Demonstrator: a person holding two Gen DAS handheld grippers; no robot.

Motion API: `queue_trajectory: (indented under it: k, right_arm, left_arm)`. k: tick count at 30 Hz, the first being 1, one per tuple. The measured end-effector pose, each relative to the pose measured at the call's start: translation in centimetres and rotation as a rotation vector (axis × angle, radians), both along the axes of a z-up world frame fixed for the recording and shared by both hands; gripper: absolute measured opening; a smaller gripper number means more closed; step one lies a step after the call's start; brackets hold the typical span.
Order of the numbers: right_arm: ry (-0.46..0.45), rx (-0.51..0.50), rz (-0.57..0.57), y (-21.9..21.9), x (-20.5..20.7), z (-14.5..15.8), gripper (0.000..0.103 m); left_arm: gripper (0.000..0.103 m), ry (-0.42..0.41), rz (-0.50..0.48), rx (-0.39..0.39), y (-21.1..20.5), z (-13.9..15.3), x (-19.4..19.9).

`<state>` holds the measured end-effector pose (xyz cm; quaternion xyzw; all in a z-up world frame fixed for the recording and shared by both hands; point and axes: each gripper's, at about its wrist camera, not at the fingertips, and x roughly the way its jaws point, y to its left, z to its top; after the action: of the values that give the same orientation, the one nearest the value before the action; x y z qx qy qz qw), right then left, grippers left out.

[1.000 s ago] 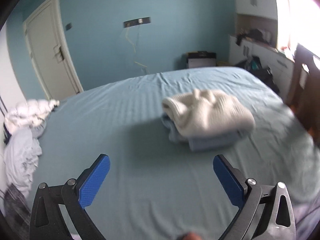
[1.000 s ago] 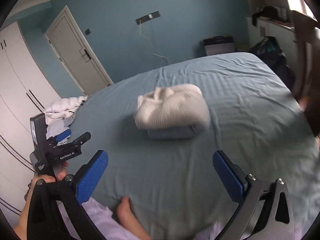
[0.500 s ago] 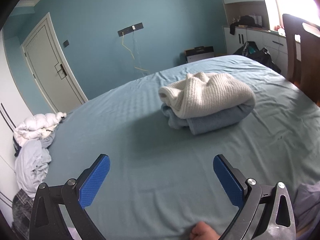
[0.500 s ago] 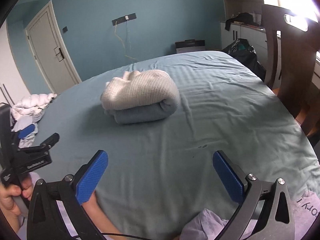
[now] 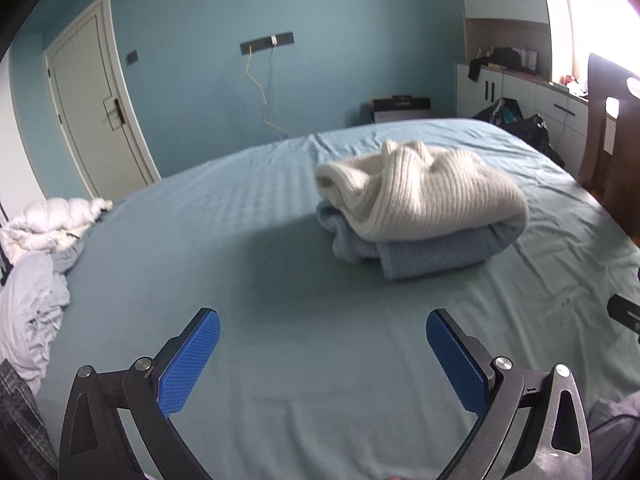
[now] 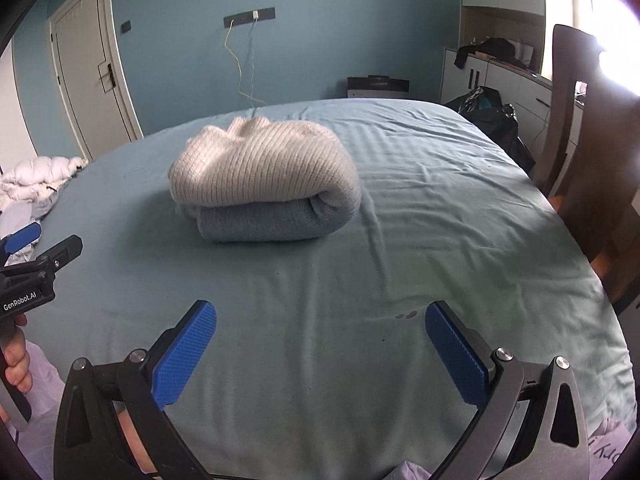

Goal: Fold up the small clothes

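The cream knit sweater (image 5: 424,196) lies folded on top of a folded pale blue garment (image 5: 432,254), the stack resting on the light blue bed sheet (image 5: 280,280). Compared with half a second ago the stack looks unchanged in shape — only the cameras have shifted a little, so it sits slightly higher in both views. It lies well ahead of the left gripper (image 5: 322,354) and to its right; from the right gripper (image 6: 320,346) it lies ahead and to the left. Both claws are spread wide, holding nothing, apart from the stack. A heap of white and grey clothes (image 5: 36,248) at the left bed edge is partly cut off.
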<state>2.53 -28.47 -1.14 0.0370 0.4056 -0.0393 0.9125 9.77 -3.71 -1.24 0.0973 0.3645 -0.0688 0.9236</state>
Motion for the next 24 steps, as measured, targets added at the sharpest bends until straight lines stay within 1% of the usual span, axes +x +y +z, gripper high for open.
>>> queue_trajectory:
  k: [5,10,14,24]
  right_arm:
    - [0.021,-0.005,-0.006,-0.1,0.3,-0.7,0.102]
    - [0.038,-0.024,0.002,0.2,0.0,-1.0,0.102]
    - [0.032,-0.034,0.012,0.5,-0.4,-0.7,0.102]
    - [0.036,-0.027,-0.005,0.3,-0.5,-0.5,0.102]
  left_arm:
    - [0.103,0.048,-0.009,0.029,-0.5,-1.9,0.7]
    - [0.103,0.070,-0.010,0.038,-0.9,-2.7,0.8]
    - [0.103,0.073,-0.012,0.050,-1.1,-2.9,0.6]
    - [0.103,0.078,-0.004,0.045,-0.9,-2.9,0.5]
